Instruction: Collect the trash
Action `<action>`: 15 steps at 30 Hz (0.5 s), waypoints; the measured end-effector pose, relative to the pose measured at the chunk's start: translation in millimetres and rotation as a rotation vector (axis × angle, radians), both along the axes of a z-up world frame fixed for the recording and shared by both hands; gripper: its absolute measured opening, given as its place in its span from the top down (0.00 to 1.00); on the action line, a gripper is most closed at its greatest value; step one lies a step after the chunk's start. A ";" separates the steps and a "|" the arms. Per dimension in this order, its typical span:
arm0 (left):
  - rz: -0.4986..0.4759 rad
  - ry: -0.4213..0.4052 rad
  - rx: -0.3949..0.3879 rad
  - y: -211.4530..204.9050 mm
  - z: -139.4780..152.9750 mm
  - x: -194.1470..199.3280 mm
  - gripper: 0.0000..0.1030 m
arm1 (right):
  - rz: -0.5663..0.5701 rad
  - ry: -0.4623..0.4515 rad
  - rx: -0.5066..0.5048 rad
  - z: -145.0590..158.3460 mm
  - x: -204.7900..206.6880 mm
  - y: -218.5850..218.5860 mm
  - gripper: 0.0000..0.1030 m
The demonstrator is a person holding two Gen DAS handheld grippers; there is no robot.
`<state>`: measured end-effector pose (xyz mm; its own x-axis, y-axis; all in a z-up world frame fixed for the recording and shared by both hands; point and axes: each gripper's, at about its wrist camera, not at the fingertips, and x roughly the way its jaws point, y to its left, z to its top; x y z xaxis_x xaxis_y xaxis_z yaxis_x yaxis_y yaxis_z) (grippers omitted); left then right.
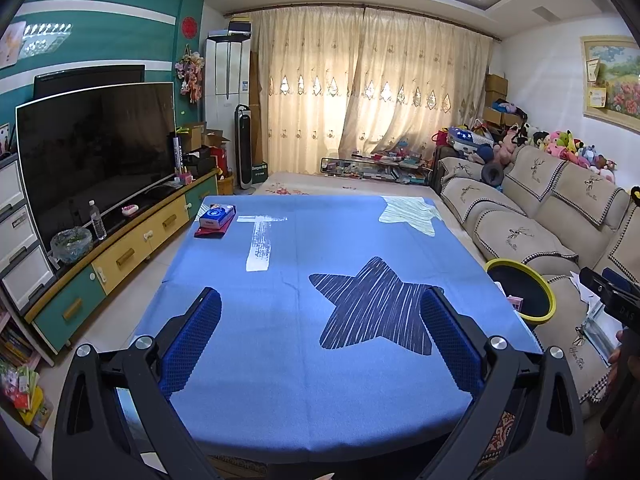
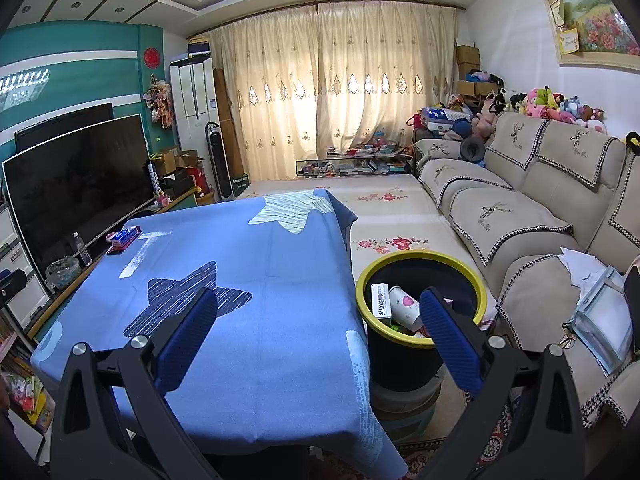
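A black trash bin with a yellow-green rim (image 2: 420,264) stands right of the table, between it and the sofa; it also shows in the left wrist view (image 1: 520,292). Inside lie a white carton (image 2: 380,300), a paper cup with a pink mark (image 2: 404,306) and other scraps. My right gripper (image 2: 318,332) is open and empty, held over the table's right edge beside the bin. My left gripper (image 1: 320,332) is open and empty above the blue star-patterned tablecloth (image 1: 280,340). A blue tissue pack on a red item (image 1: 217,218) lies at the table's far left corner.
A beige sofa (image 2: 520,216) runs along the right, with papers and a clear bag (image 2: 600,320) on its near seat. A TV (image 1: 96,152) on a low cabinet stands left, with a water bottle (image 1: 97,220). A floral mat (image 2: 384,220) lies beyond the bin.
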<state>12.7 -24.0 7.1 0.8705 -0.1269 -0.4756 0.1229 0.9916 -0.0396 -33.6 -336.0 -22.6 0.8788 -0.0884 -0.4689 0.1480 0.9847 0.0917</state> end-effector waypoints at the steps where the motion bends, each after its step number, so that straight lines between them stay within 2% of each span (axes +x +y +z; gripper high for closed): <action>1: 0.000 0.000 0.000 0.0 0.0 -0.1 0.05 | 0.001 0.000 0.001 0.0 -0.1 -0.2 0.07; 15: -0.004 0.001 -0.014 3.5 -1.9 0.4 0.05 | 0.010 0.004 0.007 -1.7 2.9 4.0 0.07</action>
<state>13.1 -20.5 5.2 0.8694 -0.1372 -0.4746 0.1270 0.9905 -0.0537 -30.6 -332.1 -24.2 0.8776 -0.0765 -0.4732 0.1389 0.9854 0.0983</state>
